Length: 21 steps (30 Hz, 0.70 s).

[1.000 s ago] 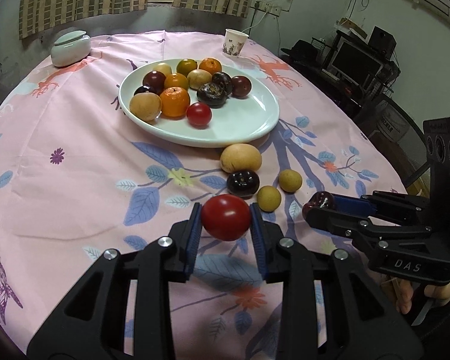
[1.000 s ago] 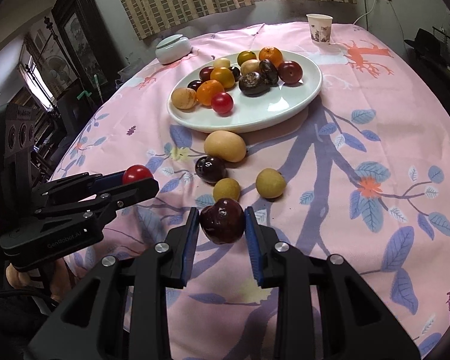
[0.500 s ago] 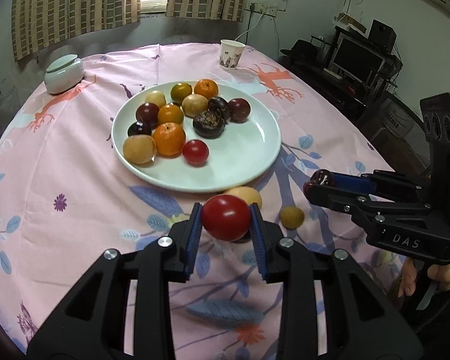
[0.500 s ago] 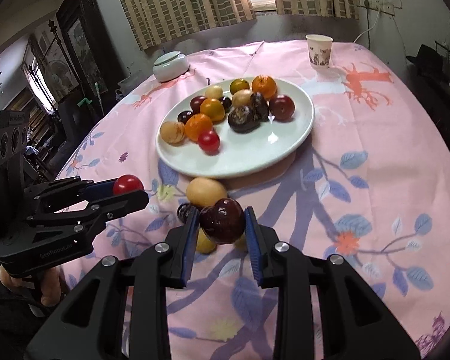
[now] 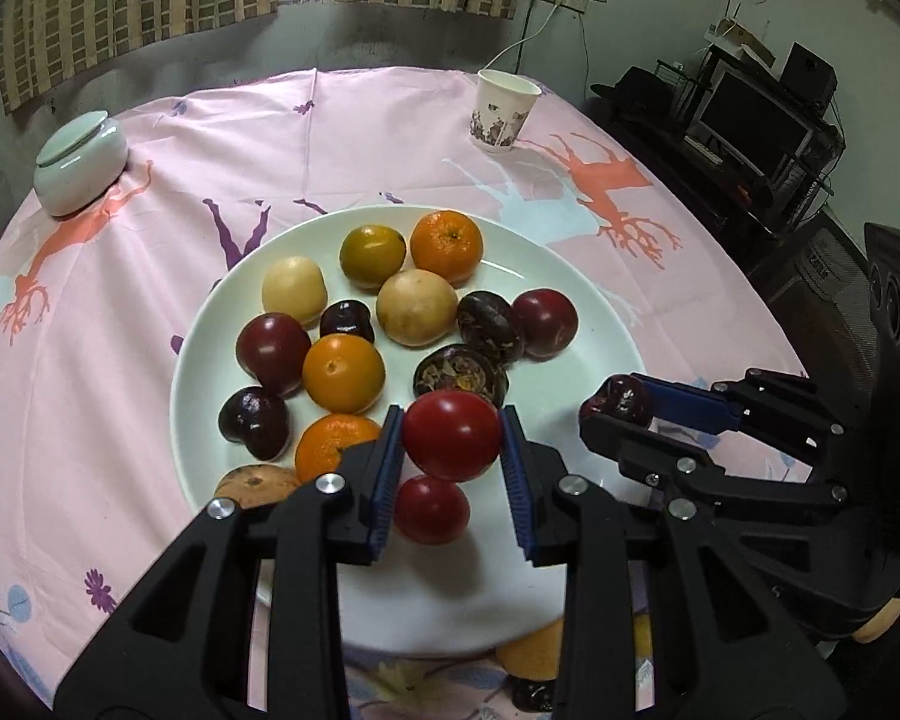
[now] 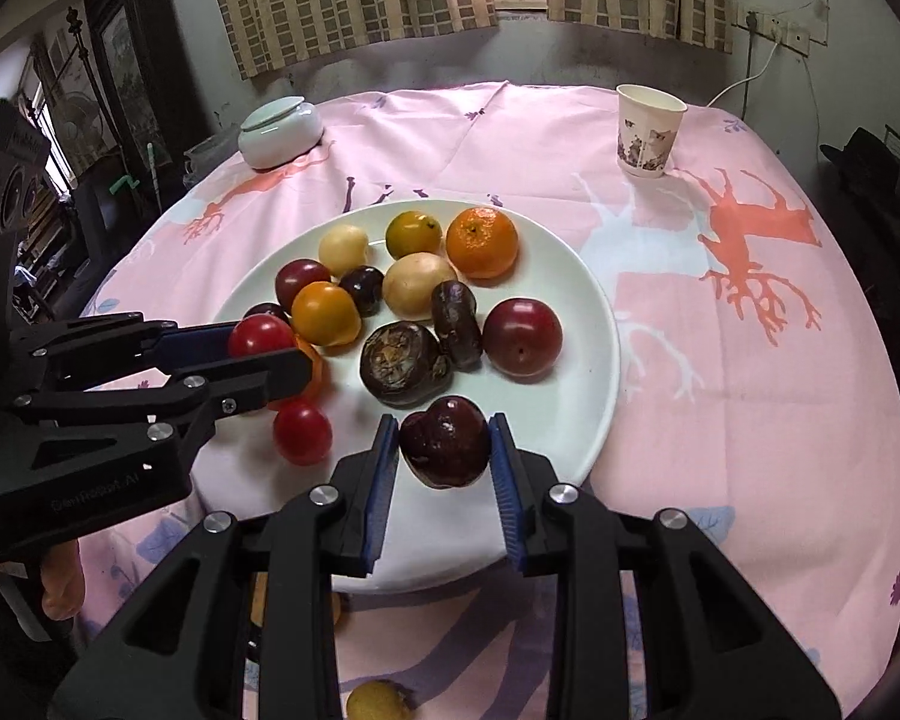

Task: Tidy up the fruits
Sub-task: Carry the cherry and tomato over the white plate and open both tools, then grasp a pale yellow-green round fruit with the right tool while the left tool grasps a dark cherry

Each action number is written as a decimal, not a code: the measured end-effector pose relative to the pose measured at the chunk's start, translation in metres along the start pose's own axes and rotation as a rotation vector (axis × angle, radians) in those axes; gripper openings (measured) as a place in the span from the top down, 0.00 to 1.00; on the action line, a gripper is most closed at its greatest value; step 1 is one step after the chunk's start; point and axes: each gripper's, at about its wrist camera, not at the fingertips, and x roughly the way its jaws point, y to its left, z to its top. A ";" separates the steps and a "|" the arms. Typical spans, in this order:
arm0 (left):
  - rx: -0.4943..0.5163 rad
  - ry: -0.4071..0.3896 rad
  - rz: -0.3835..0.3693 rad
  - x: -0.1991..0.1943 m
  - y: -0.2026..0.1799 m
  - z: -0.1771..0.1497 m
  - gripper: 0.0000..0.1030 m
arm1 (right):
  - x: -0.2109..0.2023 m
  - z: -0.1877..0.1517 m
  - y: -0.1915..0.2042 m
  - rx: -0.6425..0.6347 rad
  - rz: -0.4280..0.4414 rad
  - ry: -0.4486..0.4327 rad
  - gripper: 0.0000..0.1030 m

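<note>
A white plate (image 5: 594,324) (image 6: 594,312) holds several fruits: oranges, plums, yellow fruits and a small red tomato (image 5: 432,509) (image 6: 302,433). My left gripper (image 5: 452,441) is shut on a red tomato (image 5: 452,435) and holds it over the plate's near part, above the small tomato. It also shows in the right wrist view (image 6: 261,339). My right gripper (image 6: 444,444) is shut on a dark red plum (image 6: 444,441) over the plate's near right part. It shows in the left wrist view (image 5: 621,405) to the right of my left gripper.
A paper cup (image 5: 503,111) (image 6: 648,129) stands at the far right of the pink tablecloth. A pale lidded jar (image 5: 81,162) (image 6: 279,132) sits at the far left. A few loose fruits (image 6: 378,701) lie on the cloth by the plate's near edge (image 5: 531,654).
Both grippers have moved forward from over the loose fruits on the cloth to above the plate, each still holding its fruit.
</note>
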 end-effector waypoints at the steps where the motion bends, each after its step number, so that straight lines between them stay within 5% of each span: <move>1: -0.005 0.006 -0.001 0.004 0.002 0.001 0.69 | 0.003 0.001 -0.001 0.003 0.001 0.003 0.70; 9: -0.027 0.020 0.022 0.018 0.008 0.003 0.67 | 0.019 0.005 -0.003 0.001 -0.030 0.013 0.67; 10: -0.029 0.015 0.021 0.016 0.008 0.004 0.57 | 0.018 0.005 -0.002 -0.005 -0.045 0.002 0.62; 11: -0.033 0.001 0.018 0.011 0.008 0.004 0.39 | 0.016 0.005 -0.002 -0.011 -0.071 -0.020 0.37; 12: -0.036 -0.018 0.011 0.005 0.008 0.005 0.31 | 0.012 0.005 -0.002 -0.014 -0.091 -0.047 0.25; 17: -0.023 -0.114 0.006 -0.044 0.002 -0.001 0.10 | -0.020 0.004 -0.002 -0.029 -0.165 -0.157 0.08; 21: -0.004 -0.186 -0.002 -0.087 -0.005 -0.027 0.05 | -0.053 -0.011 -0.002 -0.010 -0.187 -0.196 0.01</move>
